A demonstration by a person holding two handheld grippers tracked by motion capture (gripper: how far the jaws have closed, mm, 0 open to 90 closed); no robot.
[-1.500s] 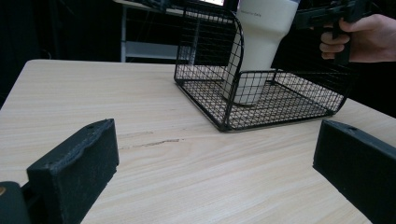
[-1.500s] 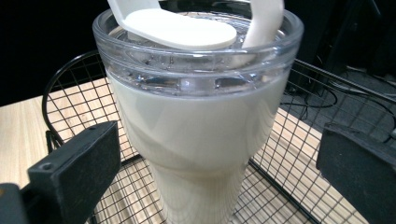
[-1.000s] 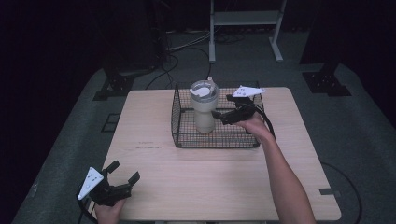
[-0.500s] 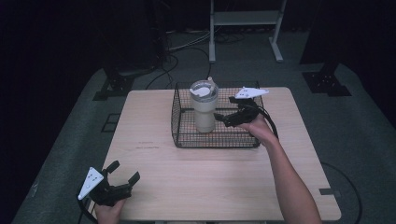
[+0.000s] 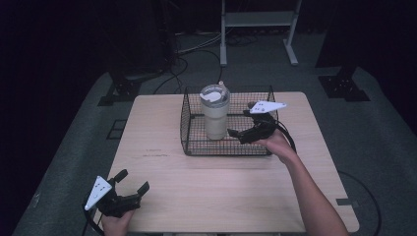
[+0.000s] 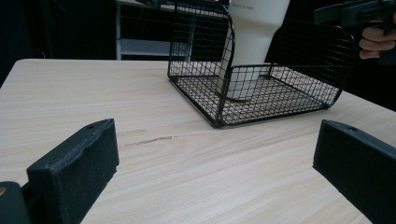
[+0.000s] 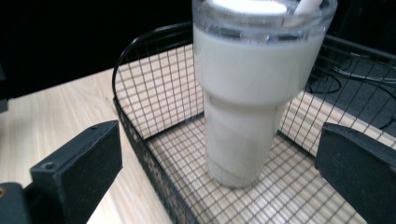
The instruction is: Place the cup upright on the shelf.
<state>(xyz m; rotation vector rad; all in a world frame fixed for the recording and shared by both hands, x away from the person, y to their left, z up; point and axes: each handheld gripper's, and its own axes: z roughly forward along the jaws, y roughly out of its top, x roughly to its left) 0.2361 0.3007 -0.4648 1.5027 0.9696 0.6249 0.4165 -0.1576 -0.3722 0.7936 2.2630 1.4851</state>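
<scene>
A cream tumbler (image 5: 215, 115) with a clear lid stands upright in the left half of a black wire basket (image 5: 226, 151) at the table's far middle. My right gripper (image 5: 240, 133) hangs open over the basket's right half, its jaws pointing at the tumbler from just to its right. In the right gripper view the tumbler (image 7: 252, 93) stands between and beyond the spread jaws, with the gripper (image 7: 219, 172) holding nothing. My left gripper (image 5: 132, 181) rests open at the near left corner, empty. In its own view it (image 6: 215, 172) faces the basket (image 6: 275, 119) and tumbler (image 6: 252, 42).
The light wooden table (image 5: 221, 196) has bare room in front of the basket and on both sides. A faint scratch (image 6: 147, 140) marks the wood near the left gripper. Dark floor, cables and a metal stand (image 5: 258, 19) lie beyond the far edge.
My right gripper has shifted slightly toward the near side of the basket, staying open beside the tumbler. The left gripper and the tumbler have not moved.
</scene>
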